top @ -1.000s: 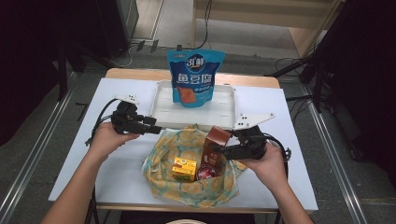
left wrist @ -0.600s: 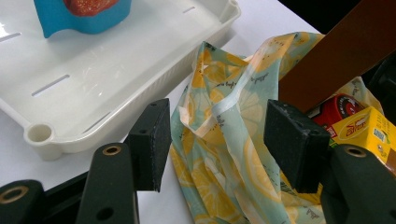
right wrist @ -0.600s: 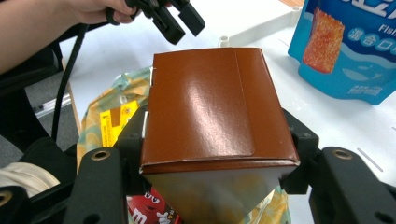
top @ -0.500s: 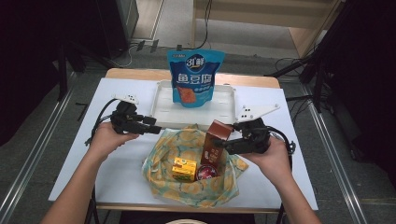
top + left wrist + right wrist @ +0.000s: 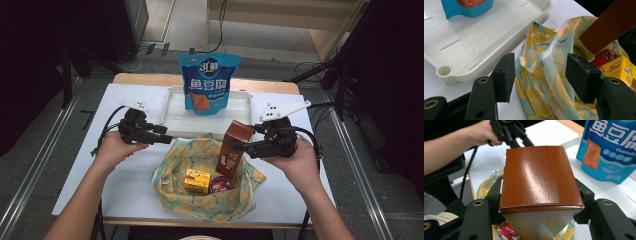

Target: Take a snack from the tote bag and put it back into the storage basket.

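White worktop point(image 5: 125, 190): right tongs point(image 5: 239, 147) clamp the brown carton point(image 5: 233, 155), now raised higher out of the lemon-print bag point(image 5: 210, 200); left tongs point(image 5: 165, 140) wide, straddling the bag's rim. Extraction underway.

Table scene with a snack pouch, a white tray and two small items in a bag's opening.

A blue snack pouch point(image 5: 209, 82) stands upright at the far edge of a white slotted plastic tray point(image 5: 170, 118), which sits on a table point(image 5: 95, 185) covered in white. Nearer the viewer, a small yellow box point(image 5: 197, 181) lies just beside a round red tin point(image 5: 220, 184). Past the table's far edge lie a grey floor with dark cables point(image 5: 150, 50) and a pale wooden shelf point(image 5: 280, 20).
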The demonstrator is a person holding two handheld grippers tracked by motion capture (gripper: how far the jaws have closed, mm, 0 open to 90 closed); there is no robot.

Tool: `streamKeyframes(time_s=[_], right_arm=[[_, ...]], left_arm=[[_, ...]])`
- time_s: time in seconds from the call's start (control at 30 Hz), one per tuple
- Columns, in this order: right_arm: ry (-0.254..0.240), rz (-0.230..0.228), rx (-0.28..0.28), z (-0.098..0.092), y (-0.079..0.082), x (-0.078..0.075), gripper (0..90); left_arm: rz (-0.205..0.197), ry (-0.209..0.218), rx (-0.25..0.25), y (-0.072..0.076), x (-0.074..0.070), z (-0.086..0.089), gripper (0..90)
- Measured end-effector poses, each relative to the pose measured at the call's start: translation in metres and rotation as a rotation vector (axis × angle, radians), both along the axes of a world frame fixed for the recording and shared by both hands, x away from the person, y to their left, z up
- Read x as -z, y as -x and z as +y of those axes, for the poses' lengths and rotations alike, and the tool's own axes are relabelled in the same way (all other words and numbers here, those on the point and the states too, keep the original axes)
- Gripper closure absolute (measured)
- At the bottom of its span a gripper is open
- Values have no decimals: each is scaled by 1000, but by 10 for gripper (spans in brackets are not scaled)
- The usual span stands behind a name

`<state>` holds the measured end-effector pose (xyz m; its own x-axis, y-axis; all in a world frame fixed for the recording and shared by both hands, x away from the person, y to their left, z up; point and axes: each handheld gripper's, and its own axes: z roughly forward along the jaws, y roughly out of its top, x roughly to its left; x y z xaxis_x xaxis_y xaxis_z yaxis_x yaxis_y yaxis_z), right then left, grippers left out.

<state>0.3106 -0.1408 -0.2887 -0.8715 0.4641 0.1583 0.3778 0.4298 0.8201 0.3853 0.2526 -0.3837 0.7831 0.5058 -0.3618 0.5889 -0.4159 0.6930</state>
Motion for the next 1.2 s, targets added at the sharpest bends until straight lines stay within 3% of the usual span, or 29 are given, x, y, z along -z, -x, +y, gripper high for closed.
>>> streamKeyframes(time_s=[0.73, 1.2], right_arm=[[-41, -30, 41, -30, -6, -41, 435], [-30, -38, 111, -50, -19, -44, 436]], left_arm=[[0, 5, 8, 0, -1, 1, 410], [1, 11, 19, 0, 0, 1, 408]])
